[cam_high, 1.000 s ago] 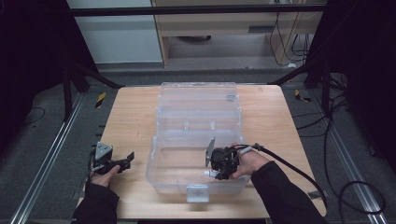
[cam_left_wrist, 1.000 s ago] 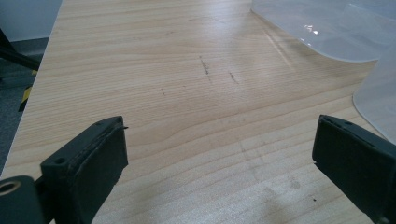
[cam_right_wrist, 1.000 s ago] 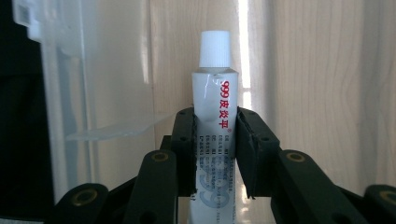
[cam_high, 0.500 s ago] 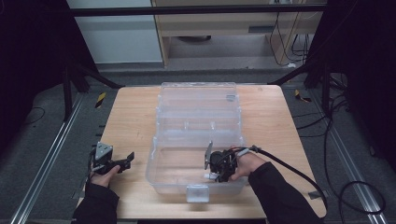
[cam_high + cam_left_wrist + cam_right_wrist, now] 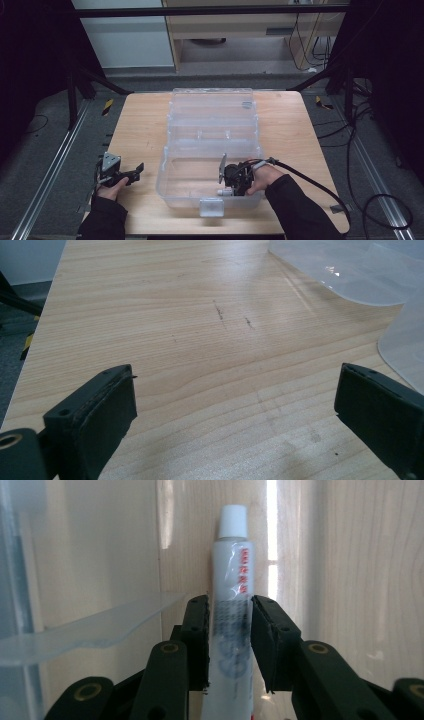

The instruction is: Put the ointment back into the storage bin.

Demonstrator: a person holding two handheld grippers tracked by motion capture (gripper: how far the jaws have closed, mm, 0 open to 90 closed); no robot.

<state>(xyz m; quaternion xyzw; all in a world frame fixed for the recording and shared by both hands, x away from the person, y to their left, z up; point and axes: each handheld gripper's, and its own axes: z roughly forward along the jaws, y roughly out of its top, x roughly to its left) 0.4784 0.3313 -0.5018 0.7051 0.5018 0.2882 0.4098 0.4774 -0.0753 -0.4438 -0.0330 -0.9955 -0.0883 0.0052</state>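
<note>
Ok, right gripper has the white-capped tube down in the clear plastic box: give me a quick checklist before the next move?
1. Grip: right gripper jaws pressed on both sides of the white-capped squeeze tube: ok.
2. Tube straight between the pads: ok.
3. Gripper inside the clear plastic storage box, near its front wall: ok.
4. Tube resting on the box floor: cannot tell.
5. Left gripper open, on the wooden table, apart from the box: ok.

Wooden table, clear plastic box on it
</note>
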